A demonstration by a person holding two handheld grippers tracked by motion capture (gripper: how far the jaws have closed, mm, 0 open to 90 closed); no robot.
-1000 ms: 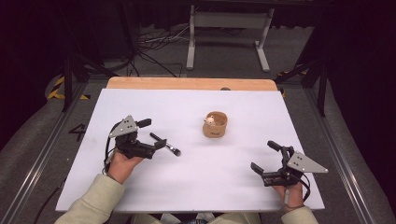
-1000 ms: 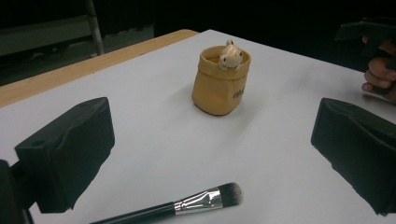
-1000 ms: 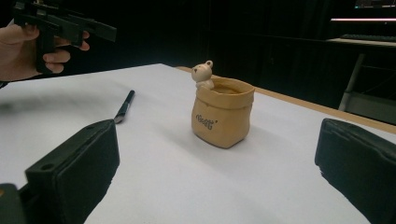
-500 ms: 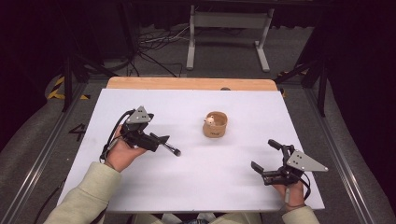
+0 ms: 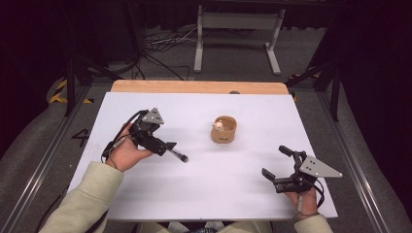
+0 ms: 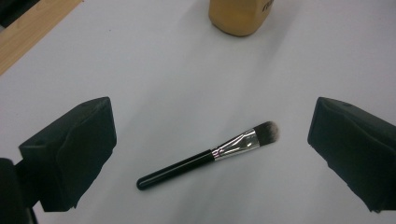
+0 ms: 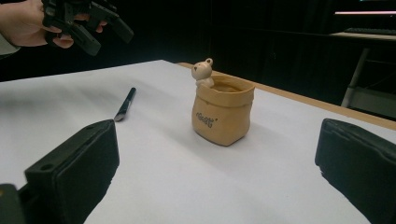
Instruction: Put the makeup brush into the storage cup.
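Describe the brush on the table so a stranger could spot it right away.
On the white table, look left of the tan pot, under the left hand-held gripper. The brush lies flat there: thin black handle, silver collar, dark bristles.

This looks like a lab or recording studio rather than a home. A white table [image 5: 145, 194] with a bare wooden edge [image 5: 194, 87] stands alone on a grey carpet floor [image 5: 43, 141], with black curtains [image 5: 374, 63] closing off the dark room around it. Loose cables [image 5: 160, 43] run across the floor behind the table, beside a grey metal stand [image 5: 238, 24]. Metal rails [image 5: 39, 160] flank the table, and yellow-and-black hazard tape [image 5: 60, 92] marks the floor.
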